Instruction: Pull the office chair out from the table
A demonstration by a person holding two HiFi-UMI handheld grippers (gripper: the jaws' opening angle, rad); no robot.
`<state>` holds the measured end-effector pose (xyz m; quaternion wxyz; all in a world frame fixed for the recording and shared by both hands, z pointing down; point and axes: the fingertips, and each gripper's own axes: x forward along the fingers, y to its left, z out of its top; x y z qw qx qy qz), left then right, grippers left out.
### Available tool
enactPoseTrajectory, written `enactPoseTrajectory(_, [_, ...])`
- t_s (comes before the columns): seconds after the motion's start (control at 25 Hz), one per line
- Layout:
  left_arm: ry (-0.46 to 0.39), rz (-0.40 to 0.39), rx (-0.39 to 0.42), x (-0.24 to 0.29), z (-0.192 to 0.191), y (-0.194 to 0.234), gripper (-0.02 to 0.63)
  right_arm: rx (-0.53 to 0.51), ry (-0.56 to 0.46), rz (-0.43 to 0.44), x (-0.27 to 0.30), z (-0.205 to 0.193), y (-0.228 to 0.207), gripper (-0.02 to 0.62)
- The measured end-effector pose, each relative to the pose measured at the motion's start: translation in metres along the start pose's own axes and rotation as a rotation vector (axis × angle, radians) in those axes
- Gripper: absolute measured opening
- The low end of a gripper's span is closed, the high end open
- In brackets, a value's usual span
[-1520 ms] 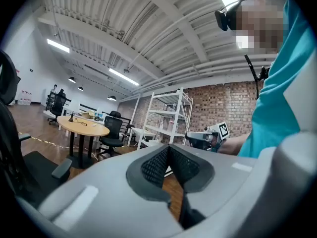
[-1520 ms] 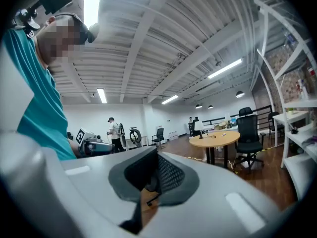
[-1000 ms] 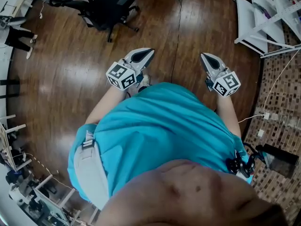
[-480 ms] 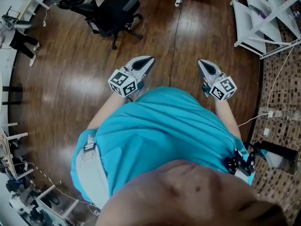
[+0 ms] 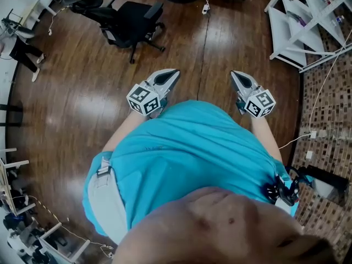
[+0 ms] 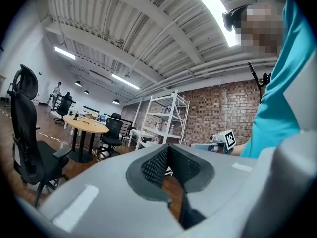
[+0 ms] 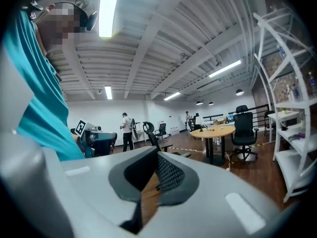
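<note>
Head view shows the left gripper [image 5: 175, 73] and right gripper [image 5: 234, 75], both closed on nothing, with the office chair [image 5: 129, 20] well ahead to their left, nearer the left gripper, on wooden floor [image 5: 71, 103].

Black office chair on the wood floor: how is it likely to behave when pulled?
The office chair probably rolls and swivels easily: its splayed star base stands on glossy wood floor. Its tall back suggests it could tip if pulled high up.
</note>
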<state>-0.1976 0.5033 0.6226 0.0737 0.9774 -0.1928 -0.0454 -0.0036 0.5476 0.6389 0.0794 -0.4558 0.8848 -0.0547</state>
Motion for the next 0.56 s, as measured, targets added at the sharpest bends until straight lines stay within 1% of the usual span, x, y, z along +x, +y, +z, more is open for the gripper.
enactPoseTrajectory(0.16, [-0.002,-0.007,0.007,0.005,0.002,-0.002,0.107,-0.005,0.011,0.001,0.000,-0.001,-0.003,-0.005])
enactPoseTrajectory(0.56, [-0.005,0.006,0.007,0.019,0.005,0.005,0.107,-0.016,0.012,-0.001,0.001,0.008,-0.021,-0.006])
